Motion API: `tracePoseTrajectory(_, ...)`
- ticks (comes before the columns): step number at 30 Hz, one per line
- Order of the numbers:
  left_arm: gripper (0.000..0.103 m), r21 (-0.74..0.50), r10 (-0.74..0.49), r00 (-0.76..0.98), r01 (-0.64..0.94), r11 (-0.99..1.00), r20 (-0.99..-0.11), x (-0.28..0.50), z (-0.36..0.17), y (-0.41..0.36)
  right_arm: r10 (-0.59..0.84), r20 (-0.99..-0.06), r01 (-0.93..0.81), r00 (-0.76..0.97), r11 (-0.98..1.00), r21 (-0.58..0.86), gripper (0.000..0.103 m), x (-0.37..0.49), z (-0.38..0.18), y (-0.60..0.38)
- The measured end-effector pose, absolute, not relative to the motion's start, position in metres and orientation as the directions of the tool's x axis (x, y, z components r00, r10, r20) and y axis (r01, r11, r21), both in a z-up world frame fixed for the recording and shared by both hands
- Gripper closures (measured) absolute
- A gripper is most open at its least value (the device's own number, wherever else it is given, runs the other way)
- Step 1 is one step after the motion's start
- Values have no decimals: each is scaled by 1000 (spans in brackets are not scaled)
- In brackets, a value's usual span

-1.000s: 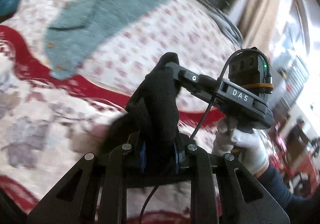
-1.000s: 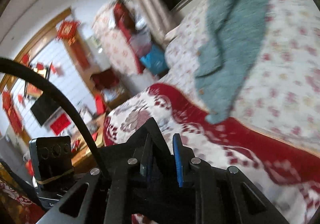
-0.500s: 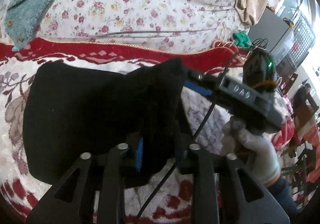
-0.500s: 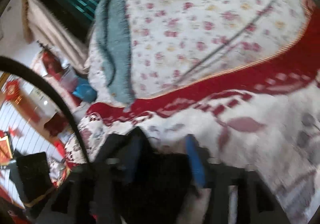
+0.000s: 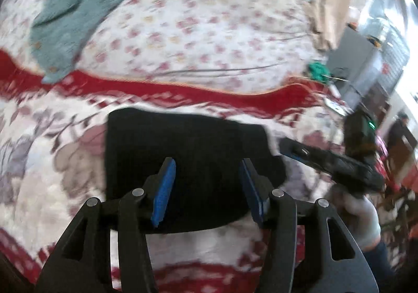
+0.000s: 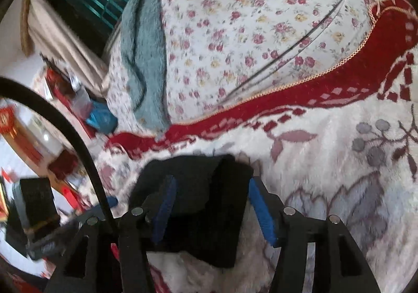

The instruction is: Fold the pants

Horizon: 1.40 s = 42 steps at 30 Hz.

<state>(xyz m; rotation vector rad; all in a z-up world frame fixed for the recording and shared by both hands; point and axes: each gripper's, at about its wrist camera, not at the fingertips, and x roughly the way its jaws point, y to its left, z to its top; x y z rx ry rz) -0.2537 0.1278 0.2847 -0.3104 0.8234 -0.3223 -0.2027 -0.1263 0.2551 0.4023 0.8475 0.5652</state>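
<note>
The black pants [image 5: 198, 157] lie as a folded dark rectangle on the white and red blanket [image 5: 52, 188]. My left gripper [image 5: 207, 165] hangs just over their near edge. Its jaws are opening, and the blue pads [image 5: 164, 193] stand apart from the cloth beneath. In the right wrist view the pants [image 6: 206, 188] bunch up a little between the blue pads [image 6: 261, 212] of my right gripper [image 6: 212, 182]. Those jaws are also opening and do not press the cloth. The right gripper's body [image 5: 329, 159], held in a white-gloved hand [image 5: 363, 217], sits at the pants' right end.
A teal fleece garment [image 5: 78, 5] lies farther back on the floral sheet [image 5: 209, 31]. A beige curtain [image 5: 329, 0] and furniture stand at the right, with a person [image 5: 402, 125] in the far room. The bed's left edge drops toward red clutter [image 6: 65, 162].
Both grippers held the pants up off the bed, shut on the cloth. They have come down, the pants now lie folded on the blanket, and both sets of jaws have opened off them.
</note>
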Motion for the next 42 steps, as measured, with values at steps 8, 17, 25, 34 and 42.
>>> tracePoseTrajectory(8,52,-416,-370,630,82,906,-683,-250,260,146,463,-696,-248,548,885,393,46,-217,238,-100)
tracePoseTrajectory(17,52,-359,-331,640,92,929,-693,-252,263,137,445,-677,-245,586,894,375,46,-231,249,-109)
tracePoseTrajectory(25,52,-297,-267,677,74,952,-686,-257,273,140,447,-641,-225,624,889,400,46,-241,257,-115)
tracePoseTrajectory(34,49,-311,-231,682,5,950,-694,-254,270,171,517,-619,-219,592,842,494,33,-230,246,-113)
tracePoseTrajectory(42,49,-260,-163,668,-47,965,-726,-249,261,183,435,-643,-227,630,895,384,33,-229,258,-100)
